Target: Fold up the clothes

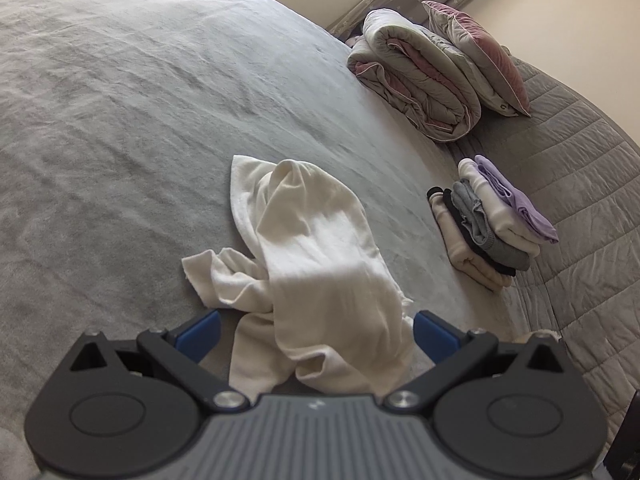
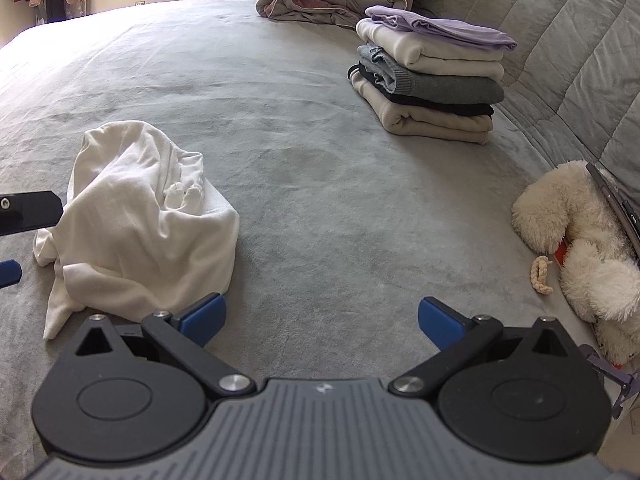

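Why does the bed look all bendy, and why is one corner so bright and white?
Both views come through a fisheye lens, so the flat grey bed curves like a hill. In the left wrist view, window light washes out the bed's far edge, and a shadow line crosses the white garment. In the right wrist view the far left corner glares too; the folded stack stays sharp.

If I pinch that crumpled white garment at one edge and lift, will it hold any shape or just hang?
The white garment lies in soft, bunched folds, so it will likely hang limp. The fabric looks thin, so probably light. Loose ends trail toward the open left tongs, so it may drag along the grey bedspread.
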The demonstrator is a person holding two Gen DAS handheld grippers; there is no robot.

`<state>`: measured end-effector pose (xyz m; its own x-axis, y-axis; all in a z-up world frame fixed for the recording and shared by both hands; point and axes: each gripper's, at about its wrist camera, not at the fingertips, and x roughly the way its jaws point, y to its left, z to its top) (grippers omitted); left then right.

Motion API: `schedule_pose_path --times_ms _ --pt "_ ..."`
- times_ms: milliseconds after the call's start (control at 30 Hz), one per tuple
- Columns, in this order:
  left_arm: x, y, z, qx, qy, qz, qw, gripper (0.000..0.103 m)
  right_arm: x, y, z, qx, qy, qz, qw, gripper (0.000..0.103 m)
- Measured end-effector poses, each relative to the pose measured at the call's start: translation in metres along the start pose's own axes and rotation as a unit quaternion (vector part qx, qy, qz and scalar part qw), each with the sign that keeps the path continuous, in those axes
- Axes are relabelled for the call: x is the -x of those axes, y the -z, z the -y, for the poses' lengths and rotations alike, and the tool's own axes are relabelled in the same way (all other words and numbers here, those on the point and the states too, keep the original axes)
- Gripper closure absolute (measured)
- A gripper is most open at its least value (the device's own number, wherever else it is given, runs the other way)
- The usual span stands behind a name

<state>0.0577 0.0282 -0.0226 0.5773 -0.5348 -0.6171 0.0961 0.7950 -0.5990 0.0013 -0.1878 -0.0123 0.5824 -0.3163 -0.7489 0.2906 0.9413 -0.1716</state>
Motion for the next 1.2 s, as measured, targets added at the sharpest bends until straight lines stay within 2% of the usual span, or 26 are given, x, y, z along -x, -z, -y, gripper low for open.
schedule_pose_path --times_ms 367,500,567,633,733,833,867,933,1000,1033,1067,1100,1133,1167,1200 --pt "0.001 -0.001 -0.004 0.009 -0.01 0.0 0.9999 0.0 -0.002 0.002 -0.006 0.017 0.001 -0.003 1.0 0.0" --pt "0.006 -0.002 -0.01 0.027 -0.004 0.002 0.9996 0.0 -0.004 0.002 -0.008 0.018 0.0 -0.004 1.0 0.0" --pt "0.008 -0.004 -0.016 0.05 0.017 0.004 0.9986 0.0 -0.003 0.0 -0.005 0.012 -0.026 0.0 1.0 0.0" --pt "0.012 -0.006 -0.027 0.095 0.058 0.014 0.9936 0.0 -0.001 -0.004 0.004 -0.015 -0.1 0.021 0.995 0.0" --pt "0.017 -0.007 -0.047 0.166 0.136 0.036 0.976 0.0 0.003 -0.009 0.017 -0.057 -0.211 0.053 0.974 0.0" --pt "0.019 -0.004 -0.062 0.253 0.219 0.046 0.9413 0.0 0.007 -0.015 0.03 -0.098 -0.318 0.084 0.939 0.0" --pt "0.017 -0.003 -0.063 0.275 0.238 0.036 0.9308 0.0 0.009 -0.016 0.034 -0.111 -0.35 0.097 0.925 0.0" --pt "0.014 -0.002 -0.064 0.307 0.272 0.019 0.9119 0.0 0.014 -0.019 0.038 -0.125 -0.387 0.122 0.905 0.0" --pt "0.013 0.001 -0.061 0.315 0.309 0.017 0.897 0.0 0.018 -0.024 0.038 -0.134 -0.394 0.127 0.9 0.0" --pt "0.016 0.002 -0.057 0.305 0.324 0.031 0.8951 0.0 0.019 -0.026 0.039 -0.142 -0.398 0.128 0.897 0.0" --pt "0.022 0.003 -0.053 0.288 0.331 0.053 0.8971 0.001 0.019 -0.026 0.042 -0.157 -0.41 0.128 0.889 0.0" --pt "0.027 0.003 -0.049 0.269 0.337 0.076 0.8989 0.002 0.018 -0.026 0.045 -0.173 -0.424 0.126 0.88 0.0" --pt "0.031 0.003 -0.047 0.263 0.345 0.095 0.8957 0.002 0.015 -0.026 0.048 -0.189 -0.443 0.119 0.868 0.0" --pt "0.034 0.003 -0.045 0.26 0.354 0.113 0.8914 0.005 0.013 -0.025 0.053 -0.204 -0.464 0.112 0.855 0.0" --pt "0.036 0.003 -0.048 0.272 0.351 0.125 0.8872 0.019 0.01 -0.025 0.057 -0.219 -0.487 0.107 0.839 0.0"
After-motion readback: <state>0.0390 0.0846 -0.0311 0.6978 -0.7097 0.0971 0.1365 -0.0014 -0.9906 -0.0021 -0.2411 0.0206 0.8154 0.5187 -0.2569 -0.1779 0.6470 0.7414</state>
